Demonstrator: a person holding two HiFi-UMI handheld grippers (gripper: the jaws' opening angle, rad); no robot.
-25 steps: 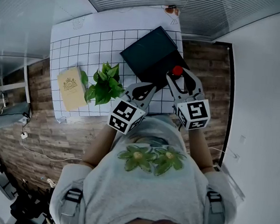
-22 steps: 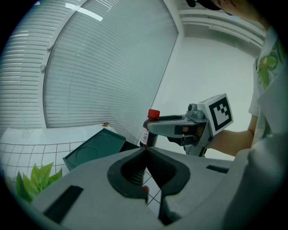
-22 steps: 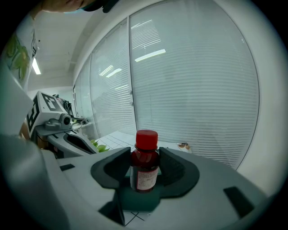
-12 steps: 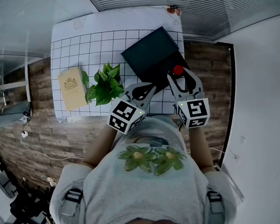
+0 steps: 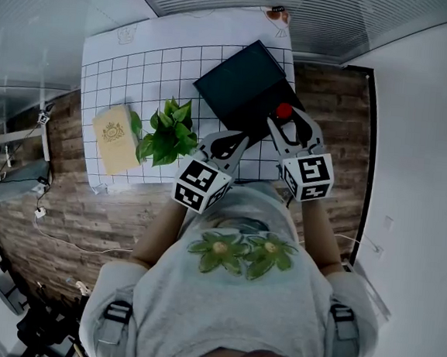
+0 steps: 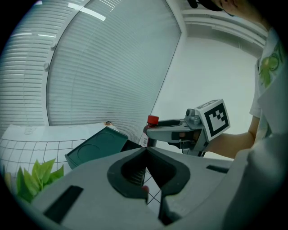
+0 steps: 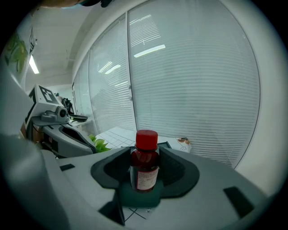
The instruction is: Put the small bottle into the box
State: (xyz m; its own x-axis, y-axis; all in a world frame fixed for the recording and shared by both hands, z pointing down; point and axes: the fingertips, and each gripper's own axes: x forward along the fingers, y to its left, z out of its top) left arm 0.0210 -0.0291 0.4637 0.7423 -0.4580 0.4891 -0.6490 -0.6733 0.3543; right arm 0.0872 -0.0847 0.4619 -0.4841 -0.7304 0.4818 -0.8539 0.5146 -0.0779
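**An office-like room set up as a recording lab**

Beyond the fingers (image 7: pixel 173 168), tall glass walls are covered from top to bottom with white slatted blinds (image 7: pixel 193 90). A strip light (image 7: pixel 33 65) shines on the ceiling far to their left, and the wall (image 6: pixel 211 72) is plain white. Under the fingers is a wood-patterned surface (image 5: pixel 72 215) carrying a white mat (image 5: pixel 132 72) printed with a square grid. Left of the fingers a small green plant (image 5: pixel 165 134) stands on the mat. Further left and nearer to the person, a thin white cable (image 5: pixel 70 242) runs across the surface, and dark stand legs (image 5: pixel 32 320), hard to make out, are beside it.
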